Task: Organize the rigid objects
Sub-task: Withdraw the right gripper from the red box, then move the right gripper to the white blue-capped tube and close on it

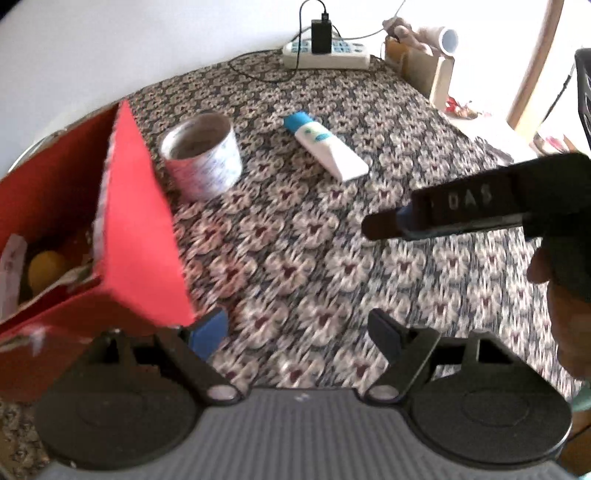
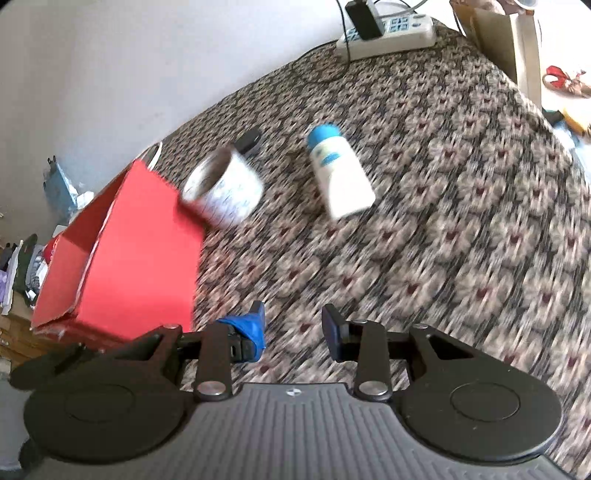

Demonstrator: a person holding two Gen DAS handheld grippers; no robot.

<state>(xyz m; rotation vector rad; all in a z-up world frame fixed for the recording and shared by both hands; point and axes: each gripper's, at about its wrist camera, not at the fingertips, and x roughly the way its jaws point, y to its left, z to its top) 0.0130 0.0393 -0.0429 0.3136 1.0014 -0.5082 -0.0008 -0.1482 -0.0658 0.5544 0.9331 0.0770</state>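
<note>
An open red box [image 1: 140, 236] [image 2: 136, 258] stands at the left on the patterned cloth, with a yellow item [image 1: 46, 269] and other things inside. A white cup with blue print [image 1: 201, 158] [image 2: 225, 192] stands by the box's far corner. To its right lies a white tube with a blue cap [image 1: 325, 147] [image 2: 340, 173]. My left gripper [image 1: 295, 332] is open over bare cloth beside the box. My right gripper [image 2: 295, 328] is also open with nothing between its fingers. In the left wrist view it [image 1: 373, 225] reaches in from the right, seen side-on.
A white power strip with a black charger [image 1: 325, 55] [image 2: 388, 33] lies at the table's far edge, a cardboard box [image 1: 417, 62] to its right. A small black object [image 2: 251, 142] sits behind the cup. A hand [image 1: 561, 332] holds the right gripper. Clutter lies beyond the table's right edge.
</note>
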